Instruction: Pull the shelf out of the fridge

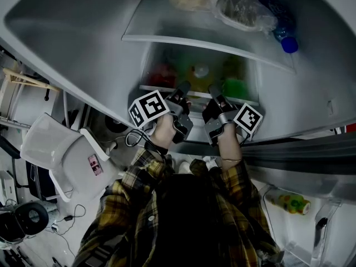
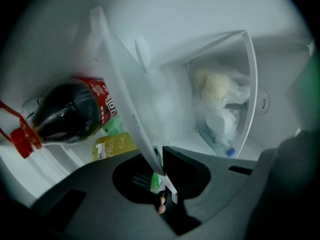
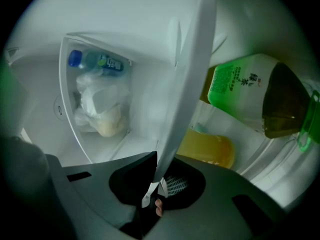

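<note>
White-edged shelf (image 3: 192, 74), its front rim clamped in the left hand-held gripper (image 1: 181, 92) and the right hand-held gripper (image 1: 216, 94). Uneven pulling may skew and jam it; the thin rim could slip free of either grip.

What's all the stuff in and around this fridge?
Shelf: one, white edge, clamped by both tongs.
Cola bottle: one, dark, red label, by shelf, left.
Tea bottle: one, green label, by shelf, right.
Juice: one, yellow-orange, near tea bottle.
Food bag: one, clear, upper shelf.
Water bottle: one, blue cap, upper shelf.
Small bottle: one, yellow-green, fridge door.
Chair: one, white, outside, left.
Left tongs: one, dark grey, shut on shelf.
Right tongs: one, dark grey, shut on shelf.
</note>
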Demonstrator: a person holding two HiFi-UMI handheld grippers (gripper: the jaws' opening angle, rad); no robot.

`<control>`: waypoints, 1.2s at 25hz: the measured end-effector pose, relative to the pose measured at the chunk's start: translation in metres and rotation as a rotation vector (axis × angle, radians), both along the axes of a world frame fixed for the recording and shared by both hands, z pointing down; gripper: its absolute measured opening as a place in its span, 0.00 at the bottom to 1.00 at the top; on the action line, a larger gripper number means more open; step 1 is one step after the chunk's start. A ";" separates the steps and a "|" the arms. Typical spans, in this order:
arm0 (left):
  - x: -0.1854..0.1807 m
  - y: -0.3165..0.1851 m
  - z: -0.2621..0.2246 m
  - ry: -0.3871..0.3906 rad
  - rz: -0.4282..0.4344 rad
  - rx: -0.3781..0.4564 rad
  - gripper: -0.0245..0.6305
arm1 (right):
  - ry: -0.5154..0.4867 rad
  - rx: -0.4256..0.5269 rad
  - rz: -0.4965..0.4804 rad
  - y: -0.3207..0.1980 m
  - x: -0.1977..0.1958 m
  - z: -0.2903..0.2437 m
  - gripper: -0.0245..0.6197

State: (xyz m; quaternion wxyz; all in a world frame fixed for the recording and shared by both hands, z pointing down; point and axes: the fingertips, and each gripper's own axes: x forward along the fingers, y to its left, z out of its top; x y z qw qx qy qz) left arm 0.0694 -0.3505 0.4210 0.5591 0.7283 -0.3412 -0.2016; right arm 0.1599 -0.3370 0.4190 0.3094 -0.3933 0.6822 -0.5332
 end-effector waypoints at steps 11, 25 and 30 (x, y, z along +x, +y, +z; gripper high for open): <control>-0.004 0.015 0.002 0.004 -0.003 -0.009 0.10 | 0.009 0.002 -0.005 0.015 -0.004 0.001 0.10; -0.007 0.045 0.001 0.010 0.010 -0.012 0.10 | 0.014 0.003 -0.006 0.045 -0.008 0.000 0.10; -0.008 0.052 0.002 0.014 0.011 -0.014 0.10 | 0.014 0.002 -0.005 0.052 -0.009 0.001 0.10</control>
